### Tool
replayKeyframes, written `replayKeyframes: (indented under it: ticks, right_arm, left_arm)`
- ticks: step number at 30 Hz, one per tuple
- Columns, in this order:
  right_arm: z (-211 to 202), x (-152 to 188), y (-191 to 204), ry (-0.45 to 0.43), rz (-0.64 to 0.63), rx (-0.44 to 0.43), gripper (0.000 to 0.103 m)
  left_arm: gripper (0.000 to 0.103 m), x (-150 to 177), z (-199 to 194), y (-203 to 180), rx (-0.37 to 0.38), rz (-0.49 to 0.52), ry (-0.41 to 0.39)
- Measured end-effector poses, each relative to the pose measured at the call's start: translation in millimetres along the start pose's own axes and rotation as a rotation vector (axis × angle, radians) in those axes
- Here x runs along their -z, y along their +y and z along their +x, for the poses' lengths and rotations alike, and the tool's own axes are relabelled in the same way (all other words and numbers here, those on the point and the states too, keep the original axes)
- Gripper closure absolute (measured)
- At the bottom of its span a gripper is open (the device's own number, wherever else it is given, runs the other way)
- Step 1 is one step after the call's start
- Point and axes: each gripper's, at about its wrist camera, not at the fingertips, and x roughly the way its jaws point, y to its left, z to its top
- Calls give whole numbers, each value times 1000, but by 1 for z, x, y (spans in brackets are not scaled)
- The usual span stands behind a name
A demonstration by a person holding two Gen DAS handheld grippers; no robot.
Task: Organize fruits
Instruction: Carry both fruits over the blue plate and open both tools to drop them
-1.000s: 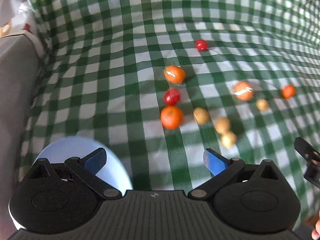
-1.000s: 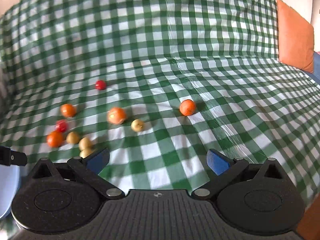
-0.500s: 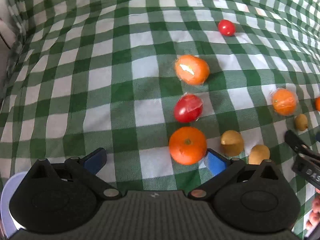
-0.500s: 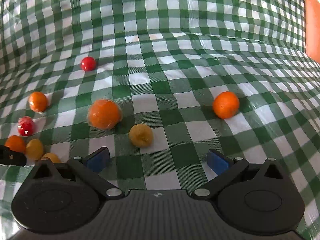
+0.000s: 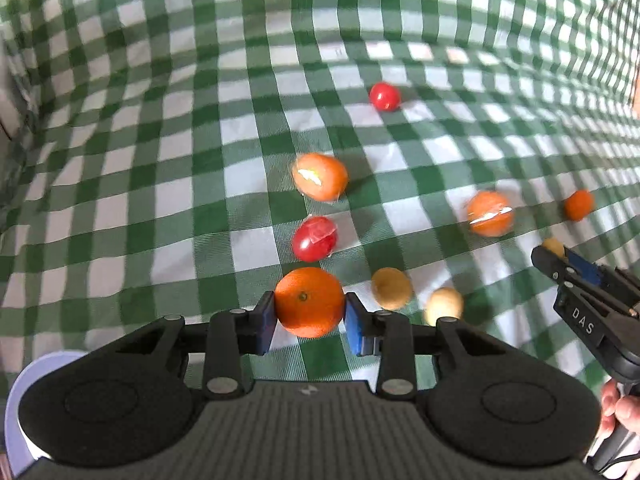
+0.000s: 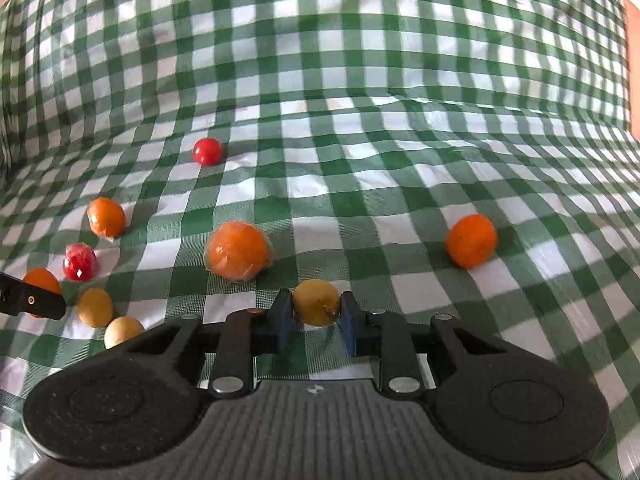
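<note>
Here the left tool (image 5: 309, 317) has just closed on the near orange (image 5: 309, 302), the right tool (image 6: 315, 318) on a yellow fruit (image 6: 316, 307), both fruits low on the checked cloth (image 6: 360, 160), gripped for sorting

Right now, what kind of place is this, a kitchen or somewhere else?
Probably a home, maybe a table or couch, though I cannot tell which. A green checked cloth covers everything, small fruits like an orange lie scattered on it, and a pale plate waits nearby.

fruits (image 6: 238, 251) on cloth (image 6: 360, 80), plate (image 5: 24, 392) left
</note>
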Motion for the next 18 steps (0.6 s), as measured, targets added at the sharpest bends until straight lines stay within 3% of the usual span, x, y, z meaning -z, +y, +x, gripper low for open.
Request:
replayKeyframes:
  ticks: [3,10,18]
  right_arm:
    - [-30,3,4,-28,9,-17,76]
    - [-112,11,32,-41,-17,-109,76]
    - [-190,39,110,-12,-110,-284,76]
  left_arm:
    - [63,10,-33,6,14,-21,-24]
    - [63,68,-117,33,-12,-69,-51]
    - [63,140,-192,84,-95,-138,-36]
